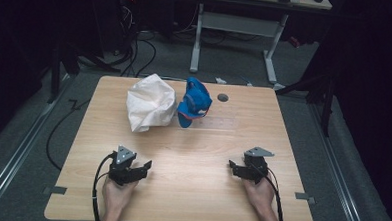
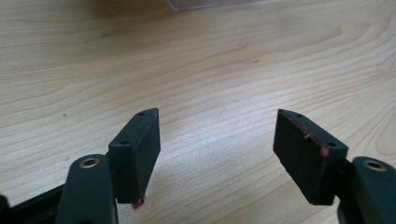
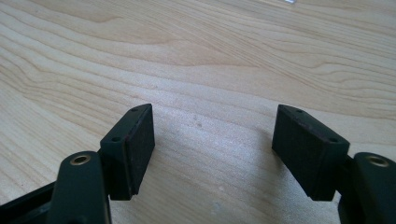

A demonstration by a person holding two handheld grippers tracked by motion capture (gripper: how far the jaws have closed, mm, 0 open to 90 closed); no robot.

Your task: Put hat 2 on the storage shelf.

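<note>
From the high view, a wooden table (image 1: 190, 190) takes up the middle of the frame. A white bag (image 1: 150, 102), crumpled and standing in a lump, sits in the upper left part of the tabletop. Just to its right, touching or almost touching it, lies a blue cap (image 1: 194, 103) with a red edge on the brim. A small round hole (image 1: 222, 97) in the tabletop shows a little to the right of the cap.

The left gripper (image 1: 140, 169) rests low in the lower left of the frame, held by a hand (image 1: 116, 193) coming in from the bottom edge. The right gripper (image 1: 232, 168) sits in the lower right, with its hand (image 1: 259, 192) behind it. Both are well apart from the bag and the cap, with bare wood between.

The left gripper view gives what the high view cannot: the two black fingers (image 2: 135, 151) stand wide apart with nothing between them, close over the wood grain, and a red mark shows on the tips. A pale edge of something crosses the top of that frame, too cut off to tell.

The right gripper view shows its fingers (image 3: 130, 149) spread likewise, with bare wood in the gap. Neither gripper view takes in the bag or the cap.
</note>
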